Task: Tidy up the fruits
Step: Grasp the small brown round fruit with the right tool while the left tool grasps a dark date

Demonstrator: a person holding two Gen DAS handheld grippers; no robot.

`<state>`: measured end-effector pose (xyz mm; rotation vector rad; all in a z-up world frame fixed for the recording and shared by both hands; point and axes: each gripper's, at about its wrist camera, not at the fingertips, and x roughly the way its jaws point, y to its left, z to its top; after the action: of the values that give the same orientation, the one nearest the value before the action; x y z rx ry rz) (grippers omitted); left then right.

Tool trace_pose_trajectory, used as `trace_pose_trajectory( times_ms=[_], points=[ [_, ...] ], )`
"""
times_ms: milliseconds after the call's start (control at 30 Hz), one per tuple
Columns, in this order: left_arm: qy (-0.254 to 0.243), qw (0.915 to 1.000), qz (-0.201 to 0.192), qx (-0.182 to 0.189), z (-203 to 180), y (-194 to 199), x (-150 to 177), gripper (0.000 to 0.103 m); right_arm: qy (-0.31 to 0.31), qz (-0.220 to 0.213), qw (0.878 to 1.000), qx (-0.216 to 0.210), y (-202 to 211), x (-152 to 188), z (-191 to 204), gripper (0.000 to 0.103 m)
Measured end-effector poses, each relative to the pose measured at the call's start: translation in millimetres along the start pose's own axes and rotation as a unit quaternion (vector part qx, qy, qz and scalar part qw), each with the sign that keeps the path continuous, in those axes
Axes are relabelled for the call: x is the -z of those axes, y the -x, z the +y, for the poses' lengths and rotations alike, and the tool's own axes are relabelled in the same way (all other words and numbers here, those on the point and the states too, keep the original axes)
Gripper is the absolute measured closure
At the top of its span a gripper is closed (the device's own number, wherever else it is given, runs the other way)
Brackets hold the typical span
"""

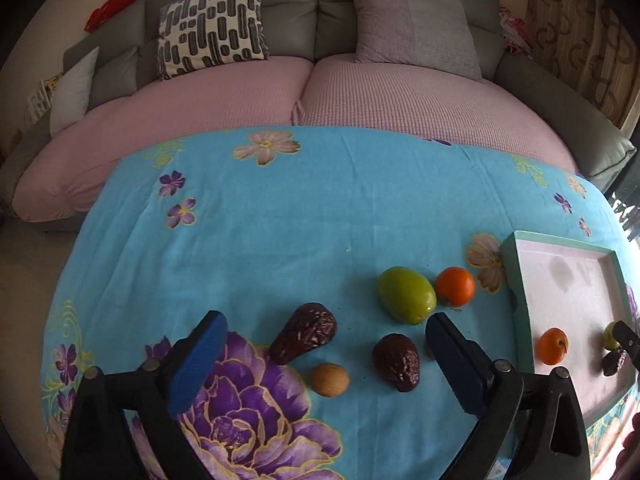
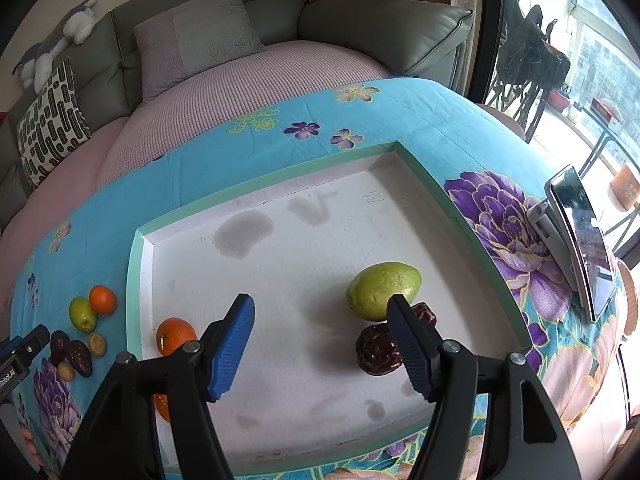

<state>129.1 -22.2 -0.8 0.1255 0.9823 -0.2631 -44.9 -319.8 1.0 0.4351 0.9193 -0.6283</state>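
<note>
My left gripper (image 1: 325, 340) is open and empty above the blue flowered cloth, over two dark red dates (image 1: 304, 337) (image 1: 397, 361) and a small brown longan (image 1: 329, 379). A green fruit (image 1: 405, 294) and an orange (image 1: 455, 286) lie just beyond. My right gripper (image 2: 322, 340) is open and empty above the white tray (image 2: 280, 256). In the tray lie a green fruit (image 2: 382, 289), a dark date (image 2: 376, 350) with another behind the right finger (image 2: 425, 312), and an orange (image 2: 176, 336) at the left. The tray's green rim also shows in the left wrist view (image 1: 516, 276).
A phone on a stand (image 2: 576, 236) stands right of the tray. A pink and grey sofa with cushions (image 1: 304, 80) lies beyond the table's far edge. A window and chair (image 2: 532, 64) are at the far right.
</note>
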Motion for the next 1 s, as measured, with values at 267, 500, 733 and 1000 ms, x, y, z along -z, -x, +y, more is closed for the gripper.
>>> trace_pose_trajectory(
  times_ms=[267, 500, 733, 1000],
  points=[
    [0.091, 0.9927, -0.036, -0.071, 79, 18, -2, 0.0, 0.064, -0.016, 0.997, -0.05, 8, 4, 57, 0.014],
    [0.142, 0.985, -0.06, -0.079, 107, 34, -1, 0.0, 0.125, -0.037, 0.987, -0.091, 16, 13, 110, 0.01],
    [0.155, 0.9832, -0.065, -0.072, 114, 36, 0, 0.0, 0.171, -0.051, 0.974, -0.14, 16, 18, 154, 0.01],
    [0.161, 0.9827, -0.063, -0.067, 114, 27, -2, 0.0, 0.179, -0.053, 0.968, -0.168, 13, 12, 179, 0.01]
  ],
)
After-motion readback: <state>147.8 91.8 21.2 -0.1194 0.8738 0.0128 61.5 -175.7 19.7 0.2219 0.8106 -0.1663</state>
